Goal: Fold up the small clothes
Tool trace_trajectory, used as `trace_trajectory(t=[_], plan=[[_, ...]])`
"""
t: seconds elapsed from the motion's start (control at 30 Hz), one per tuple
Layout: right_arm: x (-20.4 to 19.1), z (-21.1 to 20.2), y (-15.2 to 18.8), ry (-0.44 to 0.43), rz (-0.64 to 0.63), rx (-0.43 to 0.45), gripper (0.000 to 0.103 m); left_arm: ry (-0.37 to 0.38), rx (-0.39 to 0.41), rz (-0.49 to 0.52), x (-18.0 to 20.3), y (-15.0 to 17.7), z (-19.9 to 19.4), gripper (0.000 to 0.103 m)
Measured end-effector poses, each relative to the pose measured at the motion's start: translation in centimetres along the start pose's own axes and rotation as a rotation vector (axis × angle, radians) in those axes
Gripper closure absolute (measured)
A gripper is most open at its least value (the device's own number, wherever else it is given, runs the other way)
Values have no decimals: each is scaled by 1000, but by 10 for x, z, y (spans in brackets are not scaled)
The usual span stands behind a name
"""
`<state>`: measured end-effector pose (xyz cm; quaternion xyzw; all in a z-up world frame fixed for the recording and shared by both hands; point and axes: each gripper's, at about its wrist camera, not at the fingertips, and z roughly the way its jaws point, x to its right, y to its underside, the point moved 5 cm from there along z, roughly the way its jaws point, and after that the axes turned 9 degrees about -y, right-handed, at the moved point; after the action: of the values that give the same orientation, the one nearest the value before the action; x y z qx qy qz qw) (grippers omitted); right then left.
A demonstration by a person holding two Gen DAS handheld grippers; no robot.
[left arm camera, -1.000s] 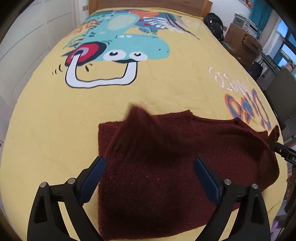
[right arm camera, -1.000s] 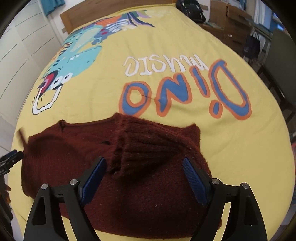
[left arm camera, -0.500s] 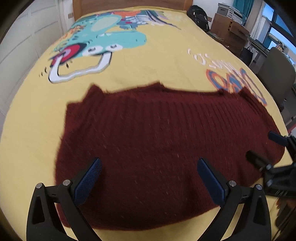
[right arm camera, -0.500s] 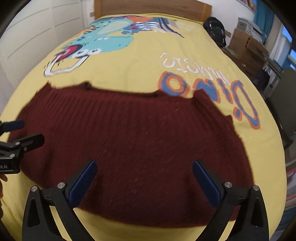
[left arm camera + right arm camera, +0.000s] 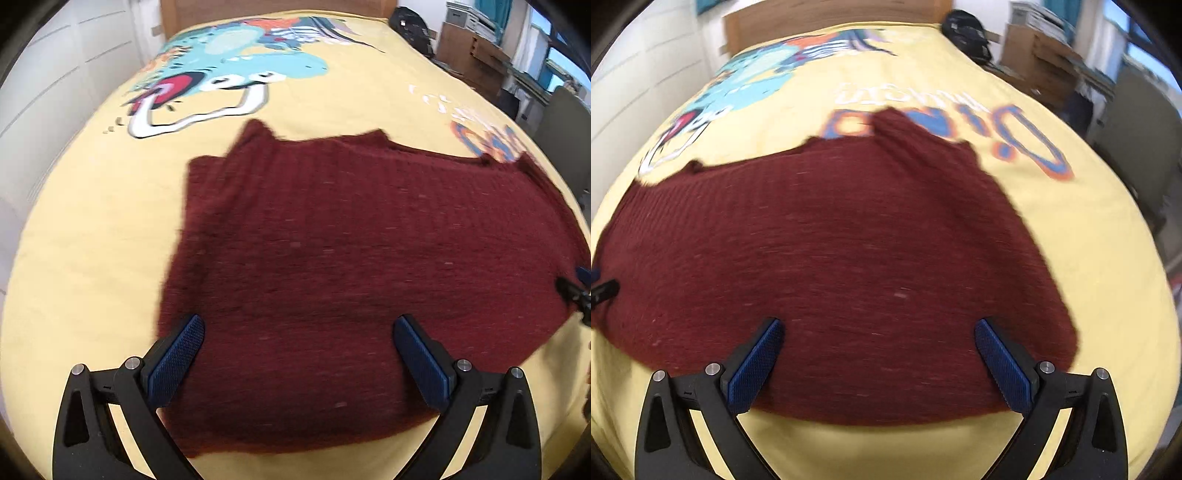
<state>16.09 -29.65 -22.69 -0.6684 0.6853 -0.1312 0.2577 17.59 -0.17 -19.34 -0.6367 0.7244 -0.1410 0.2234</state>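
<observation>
Left tongs (image 5: 297,349) standing wide open, gripping nothing, hanging over the near part of the sweater (image 5: 362,266). Right tongs (image 5: 877,349) also standing wide open, gripping nothing, over the same sweater (image 5: 842,258). Both sets having just been opening, no cloth between the pads. Sweater lying spread on the yellow bed cover (image 5: 92,221), below the dinosaur print (image 5: 229,74) and beside the blue letters (image 5: 1034,136).
</observation>
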Motion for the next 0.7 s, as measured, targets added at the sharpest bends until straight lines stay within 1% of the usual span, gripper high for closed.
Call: trace_trajectory(t=[0.07,0.13,0.2,0.33,0.43,0.57,0.7], plan=[[6,3,3,-39,16,-5,0,4,-13,-10,-2,4,5,1],[9,7,4,-57,20,-9,0,-7,0,15,0,6,6,1],[9,7,5,-59,28,0,0,-16,9,24,2,7,7,1],[5,7,10,-42,22,29,0,11,5,-14,-3,9,13,1],[5,6,12,-46,21,50,0,3,20,-9,-4,9,12,1],[4,3,9,-40,27,29,0,11,-14,25,-2,8,7,1],[-6,-7,4,-16,5,-9,0,61,-74,49,-5,5,-1,1]])
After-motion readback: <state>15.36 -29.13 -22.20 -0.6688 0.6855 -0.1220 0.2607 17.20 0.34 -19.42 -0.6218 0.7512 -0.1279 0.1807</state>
